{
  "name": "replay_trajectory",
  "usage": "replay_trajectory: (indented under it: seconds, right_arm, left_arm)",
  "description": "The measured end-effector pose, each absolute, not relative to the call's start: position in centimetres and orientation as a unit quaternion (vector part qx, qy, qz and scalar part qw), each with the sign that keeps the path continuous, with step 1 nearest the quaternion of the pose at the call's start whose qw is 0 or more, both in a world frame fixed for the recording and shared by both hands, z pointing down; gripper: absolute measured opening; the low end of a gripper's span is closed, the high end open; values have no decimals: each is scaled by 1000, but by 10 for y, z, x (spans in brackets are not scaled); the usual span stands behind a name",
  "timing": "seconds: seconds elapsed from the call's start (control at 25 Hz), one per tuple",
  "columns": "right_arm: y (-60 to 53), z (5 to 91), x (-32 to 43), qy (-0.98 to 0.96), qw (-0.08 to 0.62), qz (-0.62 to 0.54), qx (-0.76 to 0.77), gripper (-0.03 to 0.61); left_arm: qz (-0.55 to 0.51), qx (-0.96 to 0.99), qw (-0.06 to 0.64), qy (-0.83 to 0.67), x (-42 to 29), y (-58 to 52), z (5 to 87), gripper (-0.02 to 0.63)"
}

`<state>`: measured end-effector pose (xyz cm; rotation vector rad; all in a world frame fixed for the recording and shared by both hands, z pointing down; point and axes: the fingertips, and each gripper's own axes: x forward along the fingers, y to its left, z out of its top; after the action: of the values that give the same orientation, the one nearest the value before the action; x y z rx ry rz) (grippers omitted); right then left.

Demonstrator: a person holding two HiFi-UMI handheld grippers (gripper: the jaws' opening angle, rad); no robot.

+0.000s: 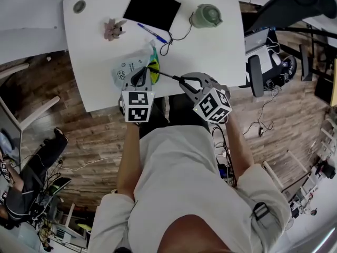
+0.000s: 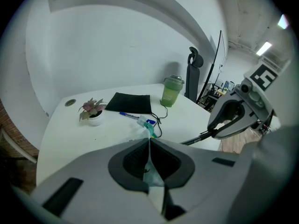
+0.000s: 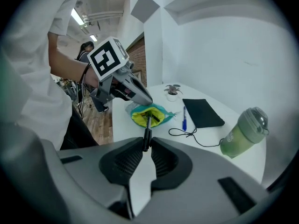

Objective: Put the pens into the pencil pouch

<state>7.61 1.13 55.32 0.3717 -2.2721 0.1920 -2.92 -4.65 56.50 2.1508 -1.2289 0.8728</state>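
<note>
Step in hand: feeding the black pen (image 3: 148, 125) into the pencil pouch (image 3: 148, 114). The pouch sits at the near edge of the table (image 1: 210, 51), mouth open, yellow lining showing.

The left gripper (image 2: 149, 142) has its fingers (image 2: 132, 161) clamped together on the pouch's clear rim, lifting that side so the mouth gapes. The right gripper (image 3: 146, 147) has its fingers (image 3: 127, 164) pinched on the pen's rear end. The pen tip points at the pouch mouth. We can't tell if it is at the rim or already over the lining.

Doing it well:
- We hold the left pinch firm and the rim raised, so the mouth faces the pen.
- We line the pen up with the pouch's depth and slide it in shallow, no stabbing down. Otherwise the tip likely catches the lining and shoves the pouch away.
- The grip is far back on the barrel, so the tip may wobble. We go slow.
- We part the right fingers only once most of the barrel is past the rim, else the pen probably tips back out beside the pouch.

Left to do: the blue pen (image 1: 152, 33) lies beyond the pouch, between it and the black cloth (image 1: 152, 8). A black cord (image 3: 191, 135) lies just beside that pen, a snag risk. The plant (image 1: 112, 29) and green bottle (image 1: 206, 16) stand well beyond the pouch, out of the way.
</note>
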Motion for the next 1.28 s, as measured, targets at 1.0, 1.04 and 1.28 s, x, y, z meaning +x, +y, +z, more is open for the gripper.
replay_trajectory:
  seconds: [1.0, 1.04, 1.28]
  right_arm:
    - [-8, 581, -1, -922, 383, 52, 22, 57]
    - [-8, 582, -4, -922, 382, 52, 20, 57]
    - [-11, 588, -17, -925, 377, 53, 19, 57]
  left_arm:
    - [288, 799, 267, -455, -34, -37, 553, 3]
    - [287, 799, 268, -455, -34, -37, 552, 3]
    - [284, 798, 269, -458, -35, -38, 550, 3]
